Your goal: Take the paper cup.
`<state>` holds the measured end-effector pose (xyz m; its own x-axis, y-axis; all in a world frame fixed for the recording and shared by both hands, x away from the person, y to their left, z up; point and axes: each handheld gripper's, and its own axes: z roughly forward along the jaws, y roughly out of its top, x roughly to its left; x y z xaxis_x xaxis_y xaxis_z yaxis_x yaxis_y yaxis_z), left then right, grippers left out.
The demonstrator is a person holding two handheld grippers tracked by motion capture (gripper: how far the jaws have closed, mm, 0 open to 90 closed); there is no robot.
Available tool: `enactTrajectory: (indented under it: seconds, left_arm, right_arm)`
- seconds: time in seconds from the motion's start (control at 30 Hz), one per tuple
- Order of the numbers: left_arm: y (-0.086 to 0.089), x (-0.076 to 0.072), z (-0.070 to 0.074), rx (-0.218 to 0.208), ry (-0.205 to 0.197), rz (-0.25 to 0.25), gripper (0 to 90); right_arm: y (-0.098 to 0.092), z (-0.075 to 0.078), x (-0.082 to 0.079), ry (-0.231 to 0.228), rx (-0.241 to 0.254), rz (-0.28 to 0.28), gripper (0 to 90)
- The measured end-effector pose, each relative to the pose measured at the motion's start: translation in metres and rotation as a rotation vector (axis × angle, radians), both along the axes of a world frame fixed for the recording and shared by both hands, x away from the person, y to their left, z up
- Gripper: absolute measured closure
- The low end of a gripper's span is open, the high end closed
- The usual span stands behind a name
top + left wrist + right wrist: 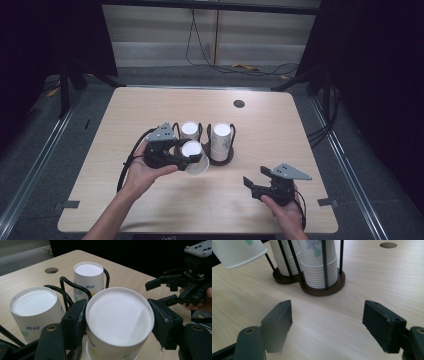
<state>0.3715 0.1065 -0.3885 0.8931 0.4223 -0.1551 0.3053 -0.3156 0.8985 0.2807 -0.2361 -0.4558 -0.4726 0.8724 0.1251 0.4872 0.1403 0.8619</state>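
Left gripper (186, 161): jaws pinching a paper cup (195, 157) upside down, one pad on each side of its wall, just below the white base that faces up. The cup hangs tilted, clear of the table (150, 105), just in front of the two stacks in the cup holder (220, 159).

To do this well, I judge I should keep the squeeze light, since the thin wall will buckle. I should also level the cup before bringing it anywhere, and keep its rim off the black wire posts beside it.

Cup itself: white paper, small blue print and a leaf pattern low on the side, rolled lip around the base, no dents that I can see.

Right gripper (255, 182): jaws spread, nothing between them, hovering low over bare table, well apart from the holder.
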Motion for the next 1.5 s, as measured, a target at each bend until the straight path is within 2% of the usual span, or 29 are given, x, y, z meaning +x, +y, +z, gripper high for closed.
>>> enactTrajectory:
  seconds: [0.17,0.3,0.37,0.4,0.43,0.5,0.63,0.77,0.83,0.9,1.07,1.27,1.33,1.43,1.47,1.5]
  left_arm:
    - [0.001,0.0,-0.001,-0.009,0.016,-0.005,34.9]
    - [-0.001,0.001,-0.004,-0.038,0.034,-0.013,34.9]
    - [-0.003,0.0,-0.006,-0.025,0.024,-0.013,34.9]
    - [-0.003,0.0,-0.006,-0.025,0.024,-0.013,34.9]
    - [-0.004,0.0,-0.007,-0.031,0.031,-0.023,34.9]
    - [-0.006,-0.002,-0.01,-0.017,0.033,-0.036,34.9]
    - [-0.009,-0.003,-0.013,-0.027,0.046,-0.054,34.9]
    - [-0.012,-0.006,-0.015,-0.032,0.04,-0.082,34.9]
    - [-0.013,-0.007,-0.017,-0.039,0.043,-0.087,34.9]
    - [-0.013,-0.007,-0.019,-0.064,0.066,-0.104,34.9]
    - [-0.013,-0.009,-0.022,-0.059,0.071,-0.126,34.9]
    - [-0.017,-0.011,-0.023,-0.055,0.08,-0.145,35.0]
    - [-0.02,-0.013,-0.024,-0.045,0.091,-0.133,35.1]
    - [-0.023,-0.016,-0.023,-0.025,0.095,-0.062,35.1]
    - [-0.024,-0.018,-0.021,-0.025,0.089,-0.004,35.1]
    - [-0.024,-0.019,-0.021,-0.035,0.092,0.0,35.1]
  right_arm:
    - [0.008,0.005,0.0,0.013,0.038,0.032,23.4]
    - [0.026,0.015,0.004,0.002,0.056,0.101,21.6]
    - [0.034,0.016,0.006,0.013,0.052,0.137,20.2]
    - [0.034,0.016,0.006,0.013,0.052,0.137,20.2]
    - [0.038,0.015,0.007,0.019,0.05,0.158,19.2]
    - [0.047,0.012,0.006,0.023,0.052,0.203,17.7]
    - [0.051,0.011,0.005,0.013,0.079,0.23,17.1]
    - [0.054,0.009,0.002,0.008,0.107,0.287,15.8]
    - [0.056,0.007,-0.001,0.003,0.102,0.309,15.5]
    - [0.057,0.006,-0.001,-0.001,0.098,0.324,15.4]
    - [0.059,0.005,-0.001,-0.008,0.092,0.335,15.4]
    - [0.061,0.005,0.0,-0.02,0.095,0.375,14.7]
    - [0.063,0.003,0.001,-0.017,0.085,0.37,14.8]
    - [0.066,0.002,0.003,-0.011,0.071,0.357,14.8]
    - [0.067,0.002,0.004,-0.01,0.063,0.354,14.8]
    - [0.068,0.002,0.004,-0.012,0.053,0.349,14.8]
